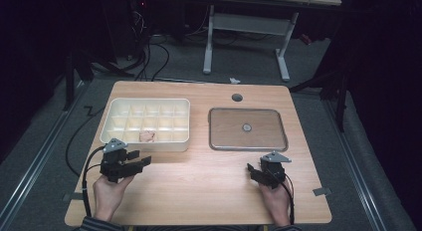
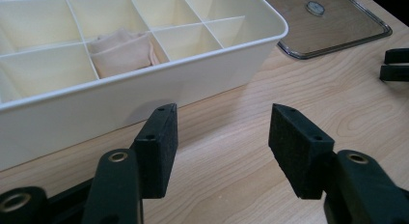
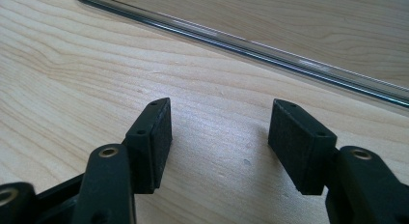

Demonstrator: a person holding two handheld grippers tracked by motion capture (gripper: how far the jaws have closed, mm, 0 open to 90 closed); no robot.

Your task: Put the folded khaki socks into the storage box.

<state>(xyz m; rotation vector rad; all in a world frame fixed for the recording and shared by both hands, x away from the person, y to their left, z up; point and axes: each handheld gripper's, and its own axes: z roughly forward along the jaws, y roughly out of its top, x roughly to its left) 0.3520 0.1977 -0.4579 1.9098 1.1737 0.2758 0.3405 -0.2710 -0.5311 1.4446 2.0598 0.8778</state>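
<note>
Wooden table [image 1: 199, 191] seen from above, with a person's two hands at its near edge, each holding a black two-jaw gripper. On the left half sits a cream plastic organiser box [image 1: 146, 144] split into small compartments; a folded peach-coloured cloth [image 1: 147, 136] lies in one compartment of the front row, near the middle. On the right half a clear flat lid [image 1: 247, 129] lies on the wood, with a small round knob at its centre. The left gripper [image 1: 142, 159] hovers just in front of the box's near wall, its jaws wide apart and holding nothing; in the left gripper view [image 2: 222, 147] the cloth [image 2: 123, 50] shows just beyond the box's white wall [image 2: 96, 108]. The right gripper [image 1: 253, 170] rests just short of the lid's near edge, jaws also spread and empty; the right gripper view [image 3: 219, 147] looks across bare wood toward the lid's thin rim [image 3: 251, 45]. The work looks to be closing the box with the lid, not yet begun. Risks as judged from here: the lid lies flush on the table, so the jaws may slide off its thin, slick rim or push it away instead of lifting it; a one-sided grip could let it tilt and drop; and the light box may shift if bumped.
</note>
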